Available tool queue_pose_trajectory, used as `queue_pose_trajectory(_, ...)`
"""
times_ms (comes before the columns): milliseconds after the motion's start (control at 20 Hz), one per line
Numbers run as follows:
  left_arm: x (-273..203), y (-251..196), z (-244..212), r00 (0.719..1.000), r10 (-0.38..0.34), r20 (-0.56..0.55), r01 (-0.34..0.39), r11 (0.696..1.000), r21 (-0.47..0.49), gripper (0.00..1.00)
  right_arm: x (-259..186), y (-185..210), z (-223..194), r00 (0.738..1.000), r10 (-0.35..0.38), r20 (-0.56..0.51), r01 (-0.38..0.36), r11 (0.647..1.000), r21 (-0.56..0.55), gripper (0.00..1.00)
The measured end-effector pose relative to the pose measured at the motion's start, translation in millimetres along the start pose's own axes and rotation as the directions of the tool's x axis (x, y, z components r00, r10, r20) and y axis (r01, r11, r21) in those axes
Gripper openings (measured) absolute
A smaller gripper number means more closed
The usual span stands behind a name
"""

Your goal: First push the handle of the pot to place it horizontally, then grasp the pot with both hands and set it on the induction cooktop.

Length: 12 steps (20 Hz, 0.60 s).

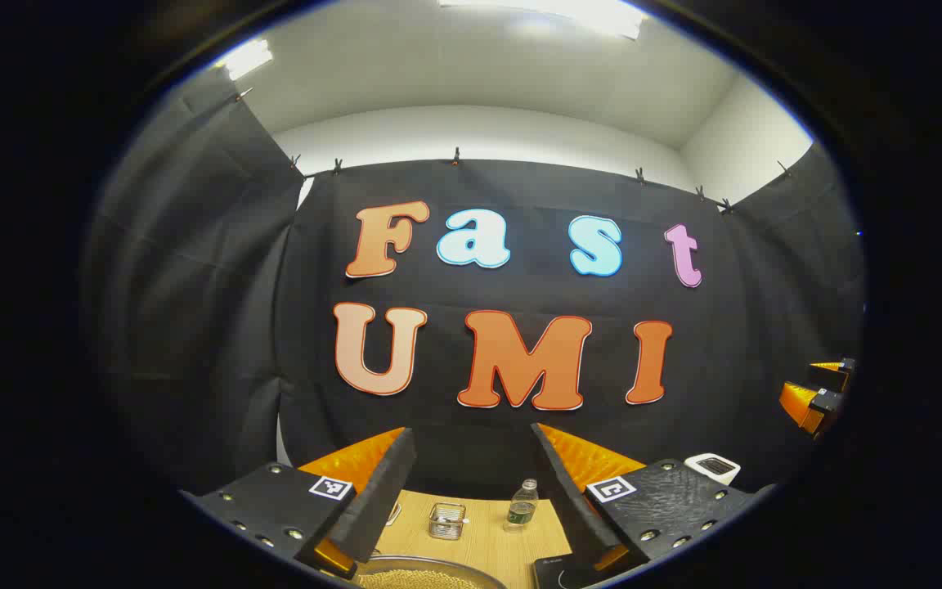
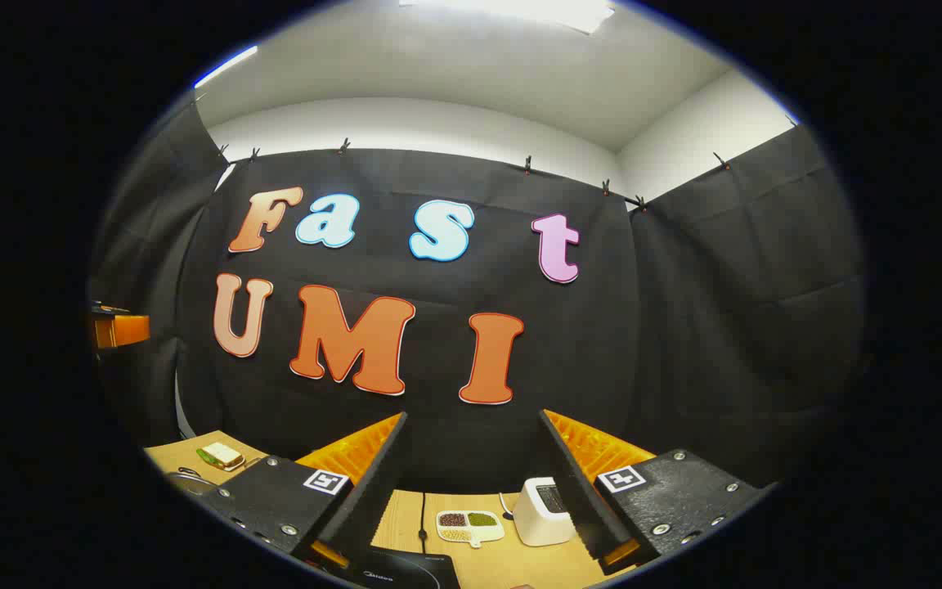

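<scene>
The pot [image 1: 430,574] shows as a metal rim at the bottom edge of the left gripper view, with pale grainy contents inside; its handle is hidden. My left gripper [image 1: 473,432] stands open above and behind that rim, nothing between its fingers. A corner of the black induction cooktop [image 1: 562,573] lies just right of the pot. In the right gripper view the cooktop [image 2: 405,573] sits low between the fingers of my right gripper [image 2: 473,415], which is open and holds nothing. Both grippers are raised and point at the booth's back wall.
On the wooden table [image 1: 479,540] stand a small wire basket [image 1: 446,520] and a plastic bottle [image 1: 522,504]. A white appliance [image 2: 540,511], a dish of beans [image 2: 471,526] and a cable [image 2: 422,515] lie behind the cooktop. A small pale object [image 2: 222,456] rests at the far left.
</scene>
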State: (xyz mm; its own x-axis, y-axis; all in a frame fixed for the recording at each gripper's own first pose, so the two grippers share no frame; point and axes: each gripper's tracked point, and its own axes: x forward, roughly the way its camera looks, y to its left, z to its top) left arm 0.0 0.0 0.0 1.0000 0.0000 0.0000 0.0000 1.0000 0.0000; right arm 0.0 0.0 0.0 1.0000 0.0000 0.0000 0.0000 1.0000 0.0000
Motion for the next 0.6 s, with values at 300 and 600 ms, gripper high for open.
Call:
queue_pose_trajectory(300,6,-9,8,1.0,-0.01,0.023,0.01,1.0,0.025,0.88,7,6,4,1.0,0.018,0.01,-0.018,1.0,0.012,0.95)
queue_pose_trajectory(600,6,-11,14,0.999,-0.011,0.043,0.01,0.999,0.034,0.88,11,16,5,0.999,0.041,0.01,-0.041,0.999,0.015,0.95)
